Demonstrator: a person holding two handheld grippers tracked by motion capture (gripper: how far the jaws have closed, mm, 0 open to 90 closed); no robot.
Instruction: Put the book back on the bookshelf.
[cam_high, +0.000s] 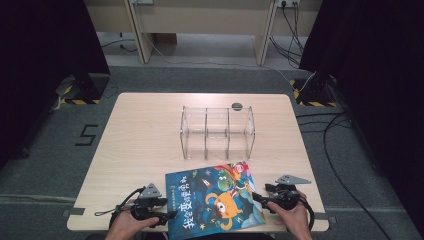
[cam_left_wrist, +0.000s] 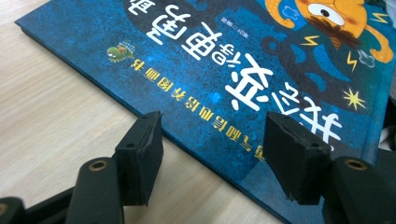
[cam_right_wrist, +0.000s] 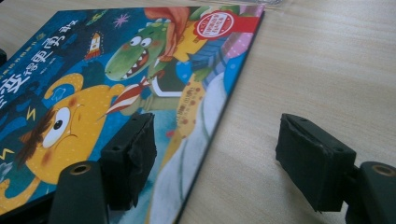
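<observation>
Wooden table (cam_high: 140, 145), book (cam_high: 215, 200) partly cut off, left gripper (cam_high: 170, 216) and right gripper (cam_high: 256, 197) both agape astride its edges.

Near edge of the picture book (cam_high: 215, 202) under both hands, its far corners cut off in each claw's view.

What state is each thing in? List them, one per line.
Blue illustrated picture book: closed, lying flat, cover up, at the table's near edge.
Clear plastic three-compartment rack: upright, empty.
Light wooden table: bears the book and rack.
Left gripper: open, jaws straddling the book's edge.
Right gripper: open, jaws straddling the book's opposite edge.
</observation>
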